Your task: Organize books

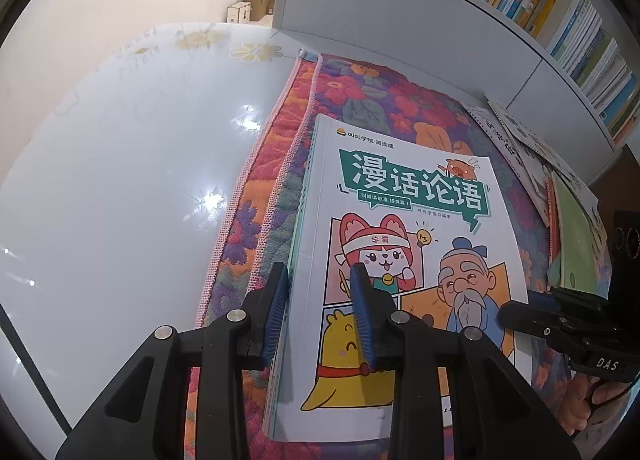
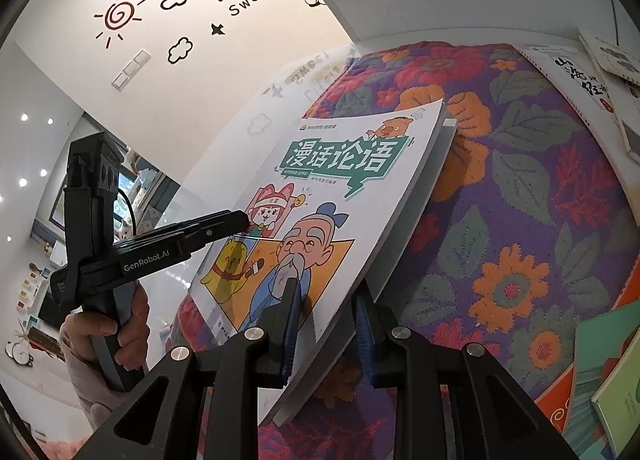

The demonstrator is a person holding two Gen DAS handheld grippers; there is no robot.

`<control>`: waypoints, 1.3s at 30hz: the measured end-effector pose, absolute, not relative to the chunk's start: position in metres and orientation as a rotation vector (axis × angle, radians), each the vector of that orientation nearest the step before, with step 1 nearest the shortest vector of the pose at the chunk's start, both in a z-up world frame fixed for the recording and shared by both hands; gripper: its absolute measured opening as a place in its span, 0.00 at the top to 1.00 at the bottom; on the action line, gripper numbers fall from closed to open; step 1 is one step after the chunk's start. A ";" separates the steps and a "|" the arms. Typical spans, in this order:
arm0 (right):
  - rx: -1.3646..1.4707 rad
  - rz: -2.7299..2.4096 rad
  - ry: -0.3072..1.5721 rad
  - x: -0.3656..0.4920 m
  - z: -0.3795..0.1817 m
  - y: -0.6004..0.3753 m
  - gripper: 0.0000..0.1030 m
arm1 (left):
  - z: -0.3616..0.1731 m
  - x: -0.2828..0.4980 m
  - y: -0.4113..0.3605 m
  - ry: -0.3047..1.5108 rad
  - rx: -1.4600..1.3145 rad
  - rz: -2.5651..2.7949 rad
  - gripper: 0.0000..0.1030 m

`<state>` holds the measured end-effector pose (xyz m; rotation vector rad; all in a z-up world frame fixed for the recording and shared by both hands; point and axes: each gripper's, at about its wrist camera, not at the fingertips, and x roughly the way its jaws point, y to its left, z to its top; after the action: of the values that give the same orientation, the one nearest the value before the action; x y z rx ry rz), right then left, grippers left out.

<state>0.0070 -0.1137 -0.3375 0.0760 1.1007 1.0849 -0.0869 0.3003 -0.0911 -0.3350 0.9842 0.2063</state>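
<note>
A: Left gripper [image 1: 320, 308], left wrist view. What are its blue ribbed pads [image 1: 363, 312] doing?

B: They straddle the spine edge of the comic-cover book [image 1: 404, 260], one pad [image 1: 277, 312] outside the spine, the other over the cover. A gap shows beside each, so the jaws read as parted around the book, not pinching it.

A: And the right gripper [image 2: 326, 326], in its own view?

B: It sits at the opposite long edge, which runs between its pads. The edge is raised off the cloth there, so a hold is likely; whether the pads truly press, I cannot tell.

A: Where does the book sit?

B: On the floral quilted cloth [image 1: 360, 100] over a glossy white table [image 1: 120, 160], tilted, apparently atop a thinner teal-edged book [image 1: 298, 220]. More loose books [image 1: 568, 220] lie to its right; the white bookshelf [image 1: 400, 20], packed with upright spines, stands behind.

A: What could go wrong?

B: Judged from here, the smooth laminated cover may slide through a loose left grip, and the soft paperback, visibly bowed, could sag or fan open if carried by one edge. The teal book could be dragged along.

A: Materials?

B: Black rigid plastic fingers with steel pins; ridged rubber pads; slick flexible cover; woven, padded cloth with a pink stitched border
</note>
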 end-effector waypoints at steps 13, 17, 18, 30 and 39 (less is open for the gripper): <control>0.154 1.049 1.207 0.014 -0.334 -0.136 0.75 | -0.075 -0.094 0.293 0.952 -0.294 0.255 0.71; 0.168 1.034 1.185 0.010 -0.321 -0.165 0.75 | -0.053 -0.101 0.289 0.899 -0.283 0.285 0.71; 0.171 1.027 1.179 0.009 -0.316 -0.177 0.75 | -0.049 -0.101 0.286 0.891 -0.279 0.285 0.71; 0.335 0.847 1.026 0.014 -0.278 -0.329 0.64 | -0.022 -0.044 0.149 0.845 -0.226 0.021 0.67; 0.515 0.638 0.997 0.030 -0.314 -0.449 0.58 | -0.061 0.006 0.046 0.958 -0.182 -0.074 0.67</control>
<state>0.0296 -0.4488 -0.3143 0.5145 0.9967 0.6382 0.0055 0.0464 -0.0613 -0.1823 0.9578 -0.0742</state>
